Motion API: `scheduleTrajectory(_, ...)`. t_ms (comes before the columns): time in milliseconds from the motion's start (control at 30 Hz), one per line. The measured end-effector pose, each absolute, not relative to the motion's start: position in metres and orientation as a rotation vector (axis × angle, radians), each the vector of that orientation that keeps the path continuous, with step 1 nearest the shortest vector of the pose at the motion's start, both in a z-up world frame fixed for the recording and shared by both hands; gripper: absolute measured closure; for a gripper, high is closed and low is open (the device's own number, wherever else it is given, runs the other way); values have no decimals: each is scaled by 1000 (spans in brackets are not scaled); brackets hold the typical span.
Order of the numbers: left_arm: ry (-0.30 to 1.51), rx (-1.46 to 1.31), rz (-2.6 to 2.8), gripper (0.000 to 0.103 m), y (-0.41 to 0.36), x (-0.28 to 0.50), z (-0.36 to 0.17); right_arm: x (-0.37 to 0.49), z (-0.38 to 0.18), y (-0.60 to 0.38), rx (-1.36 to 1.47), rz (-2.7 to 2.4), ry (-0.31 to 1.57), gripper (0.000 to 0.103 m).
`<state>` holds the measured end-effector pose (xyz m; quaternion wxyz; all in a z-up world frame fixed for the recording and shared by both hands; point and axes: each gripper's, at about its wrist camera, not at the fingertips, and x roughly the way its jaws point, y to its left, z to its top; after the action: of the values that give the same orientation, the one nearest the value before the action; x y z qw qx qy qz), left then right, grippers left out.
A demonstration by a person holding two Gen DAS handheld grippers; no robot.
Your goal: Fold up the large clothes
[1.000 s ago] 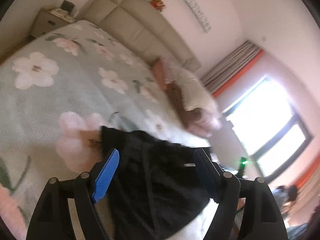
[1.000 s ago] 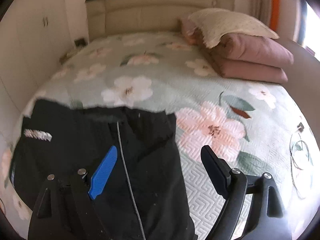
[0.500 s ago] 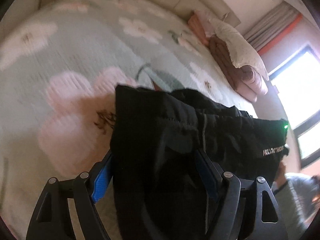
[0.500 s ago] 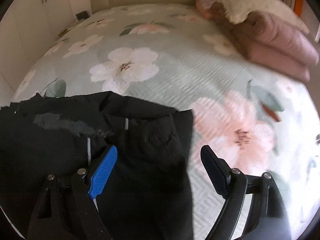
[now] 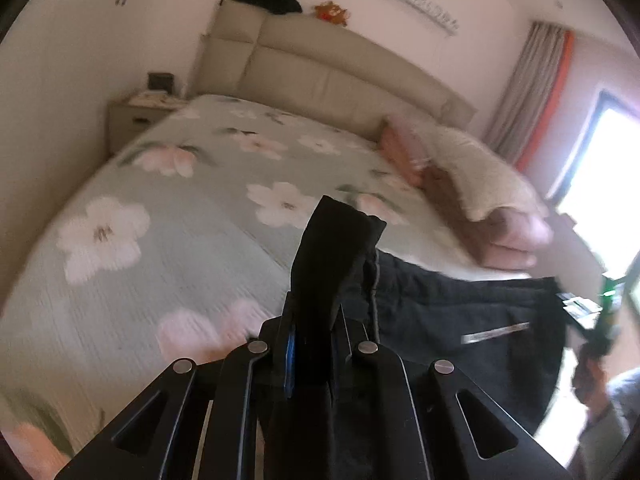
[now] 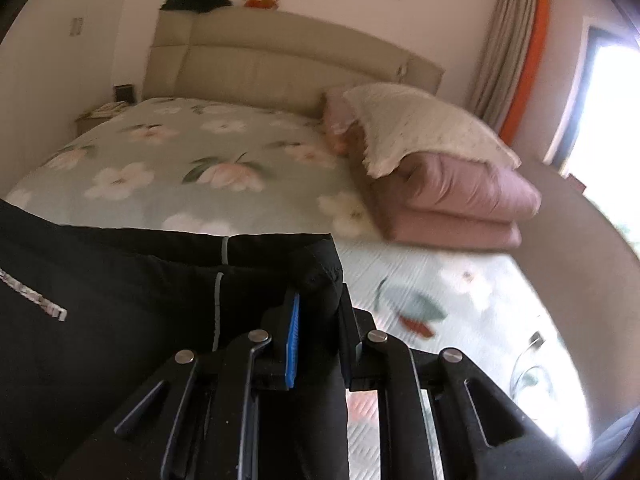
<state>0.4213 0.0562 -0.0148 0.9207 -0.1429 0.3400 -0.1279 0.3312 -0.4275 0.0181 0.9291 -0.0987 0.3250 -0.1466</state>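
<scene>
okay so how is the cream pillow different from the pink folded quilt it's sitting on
The cream pillow lies on top; the pink folded quilt sits beneath it, on the bedspread. The pillow is pale with a frilled edge; the quilt is dusty pink and plain. The pillow is one piece; the quilt shows stacked folded layers. Both sit at the bed's window side.

A bed (image 5: 192, 216) with a green floral cover meets a beige padded headboard (image 5: 340, 76) against a pale wall. A nightstand (image 5: 132, 114) stands at its far left corner; bright daylight enters a window (image 5: 600, 168) beside grey-and-orange curtains (image 5: 532, 92).
</scene>
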Motion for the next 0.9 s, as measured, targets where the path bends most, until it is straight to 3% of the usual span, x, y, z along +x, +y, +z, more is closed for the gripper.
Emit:
scheduleTrajectory(133,835,-290,-207,90,49,476,-65,385,-30,-434,-193,-354,791,85)
scheduleTrajectory(233,980,-295,-195,88,42,501,-126,419,-96,-434,-212,-359,952,86)
scheduleTrajectory(300,1038,-260,-202,82,35,506,-155,430,-127,-435,-198,-324,1041,85)
scheduleTrajectory(400,1039,-239,-218,77,32,508,-160,433,-147,-427,-251,-323,1061,81)
scheduleTrajectory(600,1048,-265,-288,74,48,507,-135,417,-123,-444,-132,-271,1008,72)
scheduleTrajectory(700,949,-371,-297,67,82,487,-99,378,-79,-449,-33,-202,886,37)
scheduleTrajectory(733,919,-393,-291,57,92,480,-87,362,-63,-448,-18,-171,841,28)
scheduleTrajectory(900,732,-373,-309,49,105,421,-17,301,-3,-412,9,-36,753,27)
